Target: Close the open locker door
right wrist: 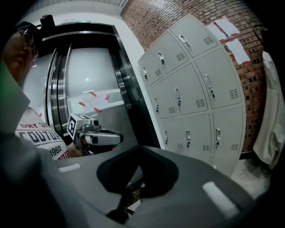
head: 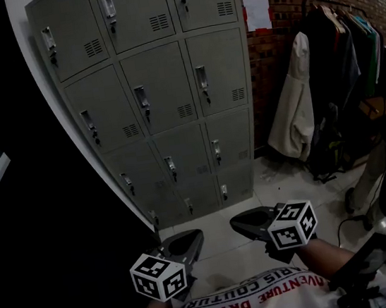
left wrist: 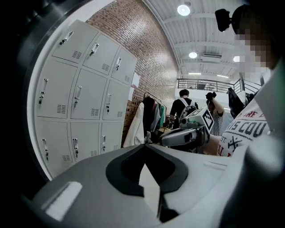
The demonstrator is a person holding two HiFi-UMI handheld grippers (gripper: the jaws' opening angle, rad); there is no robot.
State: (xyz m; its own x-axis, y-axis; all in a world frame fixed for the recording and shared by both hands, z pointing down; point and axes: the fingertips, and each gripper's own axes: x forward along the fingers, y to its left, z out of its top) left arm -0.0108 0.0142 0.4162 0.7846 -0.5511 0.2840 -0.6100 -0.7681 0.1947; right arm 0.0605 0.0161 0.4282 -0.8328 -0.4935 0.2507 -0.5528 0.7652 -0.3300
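A grey bank of lockers [head: 155, 84] stands ahead against a brick wall, also seen in the left gripper view [left wrist: 80, 98] and the right gripper view [right wrist: 196, 98]. Every door I can see lies flush, each with a handle; no door stands open in these views. Both grippers hang low in front of my shirt, well short of the lockers. My left gripper [head: 191, 238] is shut and holds nothing, its jaws meeting at the tip [left wrist: 147, 145]. Beside it, my right gripper [head: 239, 221] is likewise shut and empty [right wrist: 138, 148].
A clothes rack [head: 338, 44] with dark garments and a white coat [head: 293, 107] stands right of the lockers. Steel lift doors [right wrist: 84, 89] lie left of the lockers. Two people [left wrist: 183, 107] stand farther off. Pale floor tiles [head: 282, 180] run to the lockers' foot.
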